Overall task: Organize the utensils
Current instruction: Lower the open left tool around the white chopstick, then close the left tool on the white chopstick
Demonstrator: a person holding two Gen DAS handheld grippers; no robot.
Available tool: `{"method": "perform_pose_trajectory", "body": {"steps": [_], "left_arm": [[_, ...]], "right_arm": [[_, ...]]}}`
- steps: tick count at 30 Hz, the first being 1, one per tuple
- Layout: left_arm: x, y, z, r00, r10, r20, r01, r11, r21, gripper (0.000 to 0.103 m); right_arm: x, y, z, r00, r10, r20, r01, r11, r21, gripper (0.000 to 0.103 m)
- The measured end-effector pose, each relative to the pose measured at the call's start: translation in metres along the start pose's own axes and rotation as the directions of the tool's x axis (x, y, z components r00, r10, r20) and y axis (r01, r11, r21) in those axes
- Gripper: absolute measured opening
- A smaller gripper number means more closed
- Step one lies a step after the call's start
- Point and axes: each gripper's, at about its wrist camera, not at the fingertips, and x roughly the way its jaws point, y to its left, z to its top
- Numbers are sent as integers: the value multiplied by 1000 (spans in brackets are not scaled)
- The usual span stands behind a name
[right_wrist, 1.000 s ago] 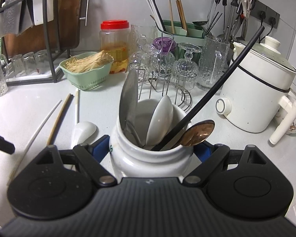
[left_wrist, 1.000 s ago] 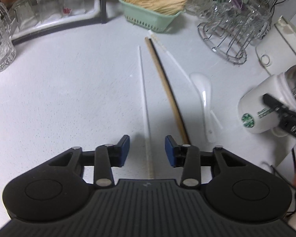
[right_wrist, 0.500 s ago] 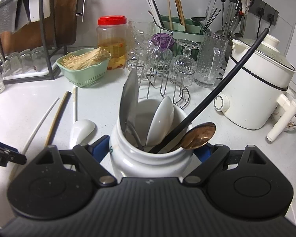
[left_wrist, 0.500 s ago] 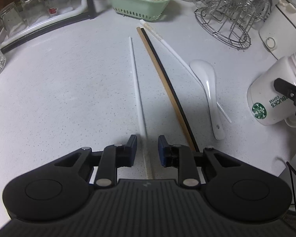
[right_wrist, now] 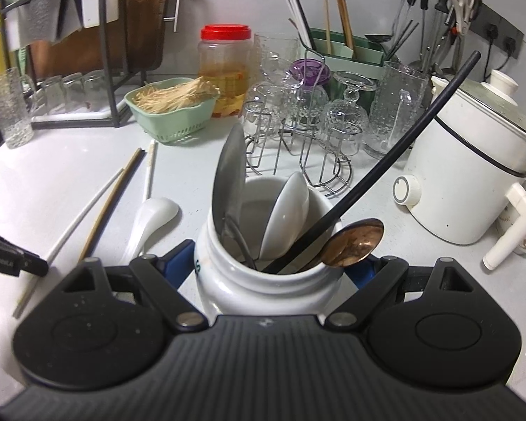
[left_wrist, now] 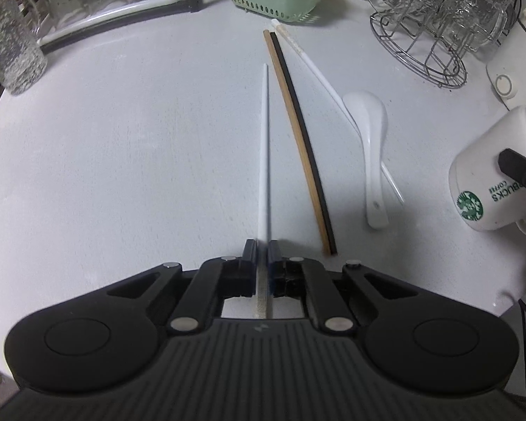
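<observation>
White chopstick (left_wrist: 265, 147) lies on the counter (left_wrist: 122, 161), near end between the blue pads of the left gripper (left_wrist: 262, 249); jaws closing, pads right against the stick, nearly together. It runs straight away from the gripper toward the green basket (left_wrist: 277, 3).

Just right of it: brown chopstick (left_wrist: 294, 133) and black chopstick (left_wrist: 305, 133) side by side, touching; then a second white chopstick (left_wrist: 319, 77) whose far part passes under the white spoon (left_wrist: 370, 147).

Right gripper (right_wrist: 270, 266) clamps the white mug (right_wrist: 263, 280) on both sides, mug tilted; inside are a steel spoon (right_wrist: 229, 179), a white ceramic spoon (right_wrist: 285, 210), a copper spoon (right_wrist: 354, 242) and a long black stick (right_wrist: 385, 161).

Room: counter left of the stick is bare up to the textured glass (left_wrist: 12, 56) and rack tray; right side crowded by wire glass stand (left_wrist: 424, 49) and white cooker (right_wrist: 473, 172).

Vs 1 s ago: left jaws were wide apart astride the stick, now pinched in; gripper moved fwd/down. Right grip unchanged.
</observation>
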Motion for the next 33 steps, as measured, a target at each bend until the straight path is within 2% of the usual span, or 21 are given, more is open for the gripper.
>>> {"method": "perform_pose_trajectory", "body": {"steps": [9, 16, 24, 30, 32, 33], "left_arm": [[-28, -23, -48, 1000, -31, 1, 31, 998, -55, 7], [-41, -35, -76, 994, -104, -26, 101, 989, -108, 7], [-40, -30, -85, 988, -148, -44, 139, 976, -165, 7], [-39, -29, -83, 988, -145, -55, 134, 975, -177, 8], [-39, -29, -82, 987, -153, -58, 139, 973, -185, 12], [-39, -29, -83, 986, -155, -59, 141, 971, -191, 20]], "right_arm": [[-4, -4, -5, 999, 43, 28, -42, 999, -32, 91], [-5, -5, -8, 997, 56, 53, -54, 998, -41, 91], [-5, -6, -9, 996, 67, 62, -64, 996, -54, 91], [-5, -7, -9, 995, 74, 66, -70, 996, -60, 91], [-5, -7, -9, 995, 75, 67, -71, 996, -60, 91], [-5, -7, -9, 995, 76, 68, -72, 996, -61, 91]]}}
